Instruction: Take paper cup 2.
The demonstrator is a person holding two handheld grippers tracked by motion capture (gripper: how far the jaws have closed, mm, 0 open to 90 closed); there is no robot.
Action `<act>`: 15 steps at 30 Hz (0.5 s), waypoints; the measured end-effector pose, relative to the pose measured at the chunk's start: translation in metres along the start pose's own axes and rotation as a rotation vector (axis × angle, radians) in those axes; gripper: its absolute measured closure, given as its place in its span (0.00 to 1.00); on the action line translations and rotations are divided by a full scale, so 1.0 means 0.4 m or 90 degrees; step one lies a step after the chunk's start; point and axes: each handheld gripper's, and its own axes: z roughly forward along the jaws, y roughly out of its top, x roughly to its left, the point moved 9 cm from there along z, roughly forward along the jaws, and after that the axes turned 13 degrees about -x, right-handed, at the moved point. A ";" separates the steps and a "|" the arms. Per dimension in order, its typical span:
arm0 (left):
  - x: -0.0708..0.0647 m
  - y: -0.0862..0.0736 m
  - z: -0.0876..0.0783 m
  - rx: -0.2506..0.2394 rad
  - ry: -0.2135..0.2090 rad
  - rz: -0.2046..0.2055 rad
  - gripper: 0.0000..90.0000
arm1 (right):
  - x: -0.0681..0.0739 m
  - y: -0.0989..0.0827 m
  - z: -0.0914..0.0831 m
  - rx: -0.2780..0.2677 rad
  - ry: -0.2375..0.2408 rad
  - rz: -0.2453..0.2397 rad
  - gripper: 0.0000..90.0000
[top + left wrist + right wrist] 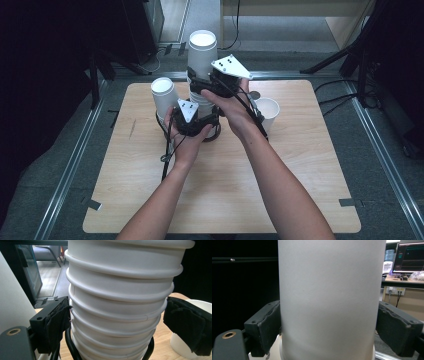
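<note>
A tall stack of white paper cups (201, 75) stands at the back middle of the wooden table (150, 200). My left gripper (195, 125) is at the foot of the stack. In the left gripper view its jaws (115, 322) are shut on the ringed rims of the stack (120, 302), with a pad against each side. My right gripper (212, 82) is higher up, at the top cup (202, 50). In the right gripper view both pads of that gripper (328, 325) press on the cup's plain wall (329, 290).
A single white cup (164, 95) stands just left of the stack, and another (267, 112) sits to its right, close to the right forearm. A black loop (150, 350) circles the stack's foot. Metal rails run along both table sides, and tripod legs stand behind.
</note>
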 end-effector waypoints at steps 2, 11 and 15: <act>0.000 0.000 -0.001 0.000 -0.001 -0.002 0.09 | -0.001 0.003 0.001 -0.003 -0.001 -0.002 0.13; 0.000 0.001 -0.003 0.000 0.000 -0.005 0.10 | 0.002 0.019 0.004 -0.009 0.001 -0.007 0.14; 0.000 0.001 -0.003 0.000 -0.001 -0.006 0.10 | 0.004 0.032 0.005 -0.014 0.005 -0.013 0.14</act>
